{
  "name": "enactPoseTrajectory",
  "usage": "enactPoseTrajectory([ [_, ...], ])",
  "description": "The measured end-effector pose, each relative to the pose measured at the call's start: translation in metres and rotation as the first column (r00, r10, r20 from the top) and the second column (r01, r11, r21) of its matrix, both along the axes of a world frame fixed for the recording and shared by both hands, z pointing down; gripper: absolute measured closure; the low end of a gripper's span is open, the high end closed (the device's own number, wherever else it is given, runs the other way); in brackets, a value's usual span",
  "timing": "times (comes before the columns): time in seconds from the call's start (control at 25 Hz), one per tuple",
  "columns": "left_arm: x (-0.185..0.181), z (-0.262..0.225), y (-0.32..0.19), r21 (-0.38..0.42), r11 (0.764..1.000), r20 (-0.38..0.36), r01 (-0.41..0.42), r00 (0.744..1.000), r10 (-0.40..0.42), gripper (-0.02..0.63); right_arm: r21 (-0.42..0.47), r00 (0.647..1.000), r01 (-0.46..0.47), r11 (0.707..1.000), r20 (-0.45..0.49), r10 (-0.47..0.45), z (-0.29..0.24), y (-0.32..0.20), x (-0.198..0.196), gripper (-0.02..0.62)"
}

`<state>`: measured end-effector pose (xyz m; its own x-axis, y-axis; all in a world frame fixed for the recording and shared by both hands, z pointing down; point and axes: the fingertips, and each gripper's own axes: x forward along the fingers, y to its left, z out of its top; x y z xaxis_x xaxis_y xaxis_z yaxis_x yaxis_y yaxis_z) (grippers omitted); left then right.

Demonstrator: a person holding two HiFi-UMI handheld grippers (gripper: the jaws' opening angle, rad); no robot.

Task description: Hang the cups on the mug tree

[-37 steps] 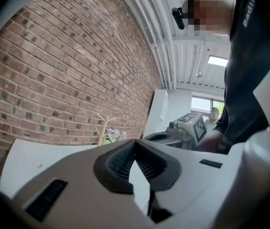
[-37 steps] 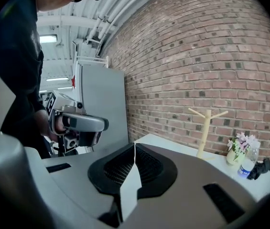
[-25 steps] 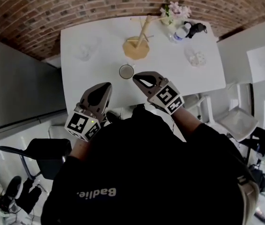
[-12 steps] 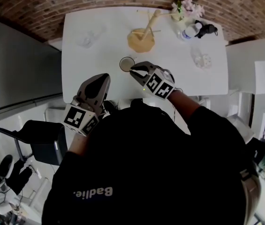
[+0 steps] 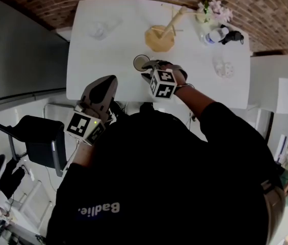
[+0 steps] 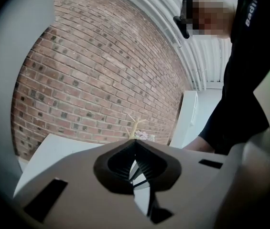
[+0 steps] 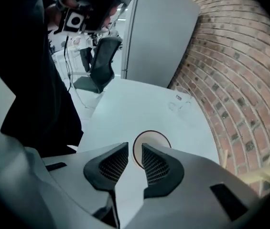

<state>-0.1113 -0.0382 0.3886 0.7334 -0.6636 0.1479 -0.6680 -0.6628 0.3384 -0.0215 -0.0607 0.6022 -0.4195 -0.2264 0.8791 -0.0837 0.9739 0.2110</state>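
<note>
While our right hand-held gripper, jaws just opened partway and empty, hovers at the dark-rimmed round white cup on the white table, we should straddle its rim squarely before closing.

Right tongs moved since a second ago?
Yes: in the head view the right tongs closed in on the cup; its jaws have just been opening, nothing between them.

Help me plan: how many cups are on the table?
3: a dark-rimmed cup just ahead of the right gripper, a clear cup far left, a second clear cup at the right. None seems hidden.
</note>
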Motion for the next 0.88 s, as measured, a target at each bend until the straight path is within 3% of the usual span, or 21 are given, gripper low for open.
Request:
enactPoseTrajectory([
  [0.36,-0.018,0.001,0.013,-0.005,0.998,0.006,0.067,0.998,-0.067,0.603,0.017,0.942,0.24,0.971,-0.246,-0.228,0.036,0.001,-0.007,0.48],
  [0.72,-0.035,0.003,0.025,-0.008,0.994,0.009,0.105,0.994,-0.105,0.603,-0.019,0.893,0.29,0.957,-0.353,-0.277,0.061,-0.001,-0.005,0.479],
  [0.88,-0.038,0.003,0.028,-0.005,0.995,0.007,0.1,0.995,-0.1,0.603,-0.027,0.883,0.3,0.953,-0.371,-0.289,0.062,-0.002,-0.004,0.515],
])
